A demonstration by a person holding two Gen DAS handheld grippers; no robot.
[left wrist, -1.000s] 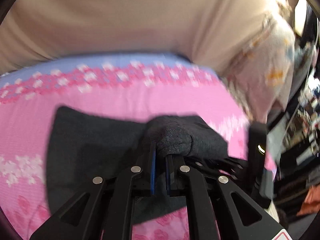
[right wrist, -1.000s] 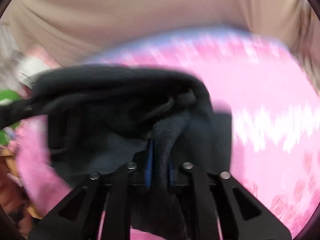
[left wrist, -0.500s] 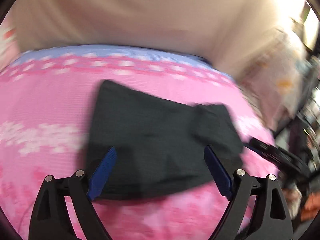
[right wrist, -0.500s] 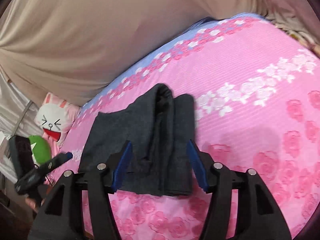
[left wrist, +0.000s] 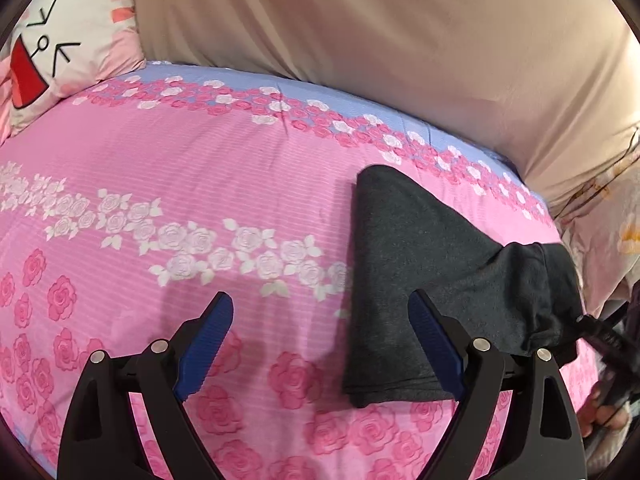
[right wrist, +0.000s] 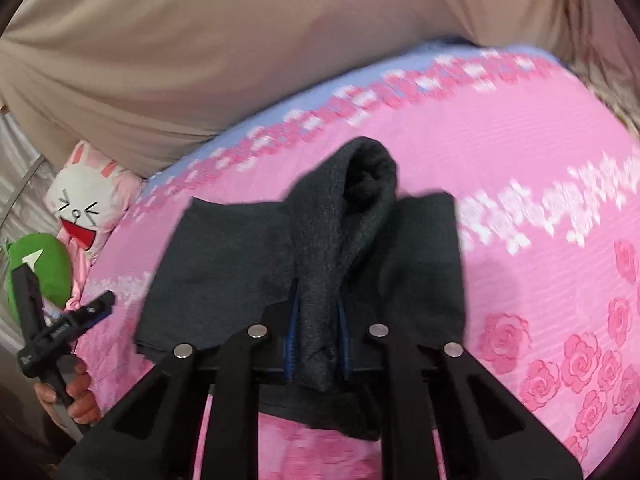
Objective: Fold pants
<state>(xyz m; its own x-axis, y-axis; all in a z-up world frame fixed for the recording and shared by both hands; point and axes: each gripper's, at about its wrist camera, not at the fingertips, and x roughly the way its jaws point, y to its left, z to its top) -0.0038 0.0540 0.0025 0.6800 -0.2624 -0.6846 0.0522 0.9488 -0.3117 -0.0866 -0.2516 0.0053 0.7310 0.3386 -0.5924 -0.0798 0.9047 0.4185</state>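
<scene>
Dark grey pants [left wrist: 420, 260] lie folded on a pink rose-print bedspread [left wrist: 160, 160]. My left gripper [left wrist: 320, 300] stands wide open over the bedspread with nothing between its fingers. Only its right finger [left wrist: 436, 344] overlaps the pants' near left edge. In the right wrist view, the jaws of my right gripper [right wrist: 319, 312] are closing on a raised ridge of the pants [right wrist: 224, 264]. The blue pads press the bunched fabric from both sides. The cloth rises in a hump ahead of the fingers.
A white rabbit pillow [left wrist: 60, 48] lies at the bed's far left corner, with a green plush [right wrist: 44, 268] beside it. Beige fabric [left wrist: 360, 40] hangs behind the bed. A floral cloth [left wrist: 608, 220] lies at the right edge. A hand [right wrist: 80, 396] holds the left gripper's handle.
My left gripper let go of the pants, opened wide and swung left over the bedspread. My right gripper opened, then closed again on a ridge of the pants and rose.
</scene>
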